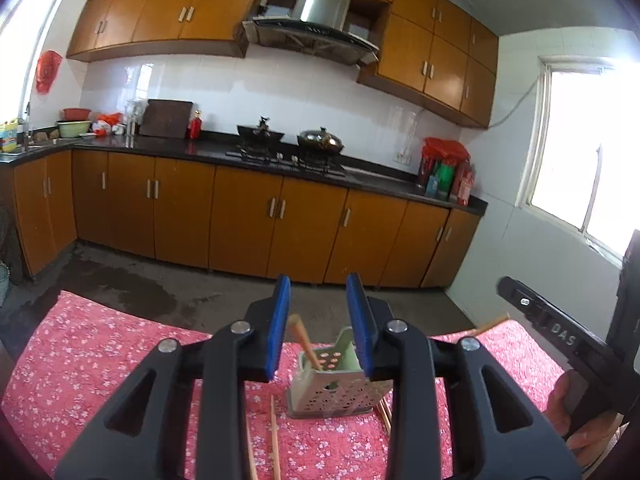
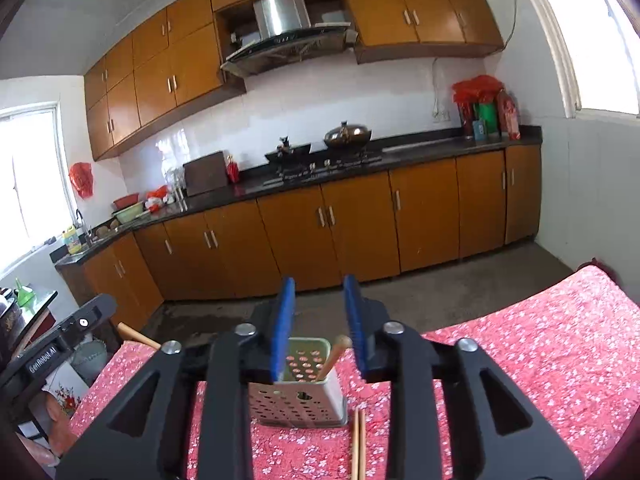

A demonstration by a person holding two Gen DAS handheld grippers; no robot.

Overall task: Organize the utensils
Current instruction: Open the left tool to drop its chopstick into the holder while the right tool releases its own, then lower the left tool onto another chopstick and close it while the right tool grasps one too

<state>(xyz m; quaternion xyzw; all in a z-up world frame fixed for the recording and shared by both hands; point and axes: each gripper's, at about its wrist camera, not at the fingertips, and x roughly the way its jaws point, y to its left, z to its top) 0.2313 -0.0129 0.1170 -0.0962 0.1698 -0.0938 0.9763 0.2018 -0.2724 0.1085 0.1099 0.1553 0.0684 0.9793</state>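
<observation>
A perforated metal utensil holder (image 1: 336, 388) (image 2: 296, 396) stands on the red floral tablecloth (image 1: 100, 360) (image 2: 540, 340). One wooden chopstick (image 1: 300, 336) (image 2: 335, 356) leans inside it. My left gripper (image 1: 319, 280) hovers just before the holder, its blue pads apart and touching nothing. My right gripper (image 2: 319, 281) hangs the same way on the holder's other side, open with nothing between its pads. More chopsticks lie loose on the cloth (image 1: 274, 440) (image 2: 357, 444), and one rests at the table's far edge (image 1: 490, 326) (image 2: 136, 334).
The right tool's black housing (image 1: 560, 332) and the hand holding it (image 1: 568, 412) show at the right edge. The left tool's housing (image 2: 60, 344) shows at the left. Beyond the table are bare concrete floor (image 1: 180, 288), brown cabinets and a counter with a stove (image 1: 288, 156).
</observation>
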